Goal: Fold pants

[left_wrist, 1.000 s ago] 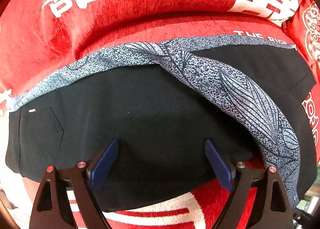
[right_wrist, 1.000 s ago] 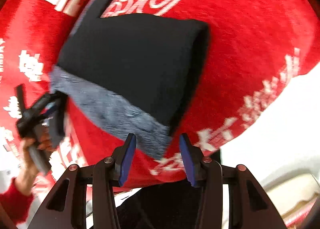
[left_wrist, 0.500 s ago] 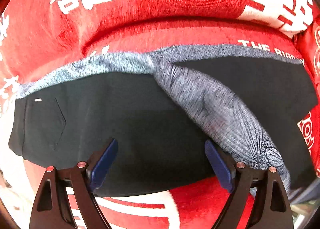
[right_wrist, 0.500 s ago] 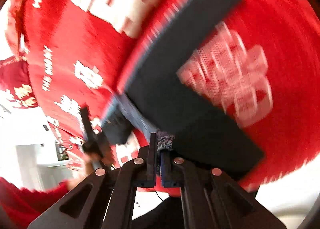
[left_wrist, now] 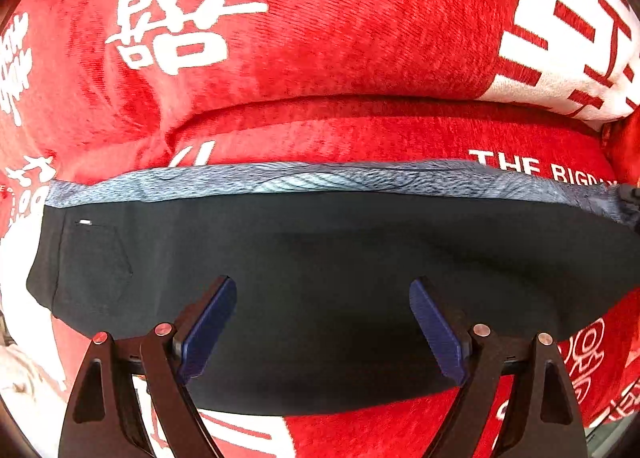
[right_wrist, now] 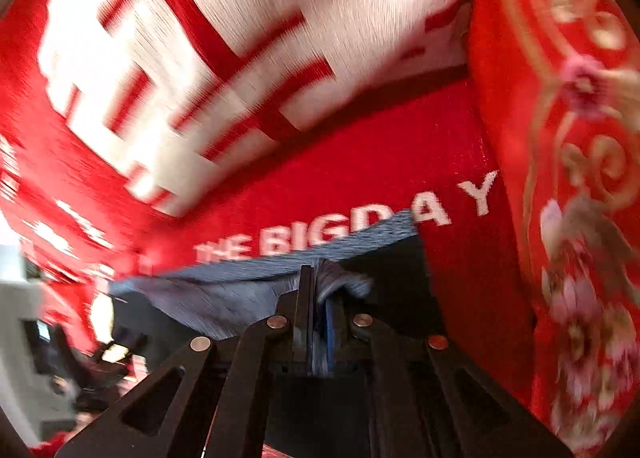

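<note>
Lying across a red blanket (left_wrist: 360, 18) with white lettering, the black pants (left_wrist: 320, 258) stretch side to side in the left wrist view – their long axis runs left to right, a grey patterned band (left_wrist: 280, 180) along the far edge and a pocket (left_wrist: 96, 258) at the left end. The left gripper (left_wrist: 322, 330) hovers over the dark cloth with its jaws wide apart, nothing between them. In the blurred right wrist view, the right gripper (right_wrist: 318, 298) is pinched narrowly on a tuft of the grey band at the right end, its jaws having just eased apart a little. Likely risk – the thin hem could slip from that slackened pinch while being carried over, leaving the fold skewed or bunched. A red embroidered pillow (right_wrist: 560, 138) sits just beside that end
</note>
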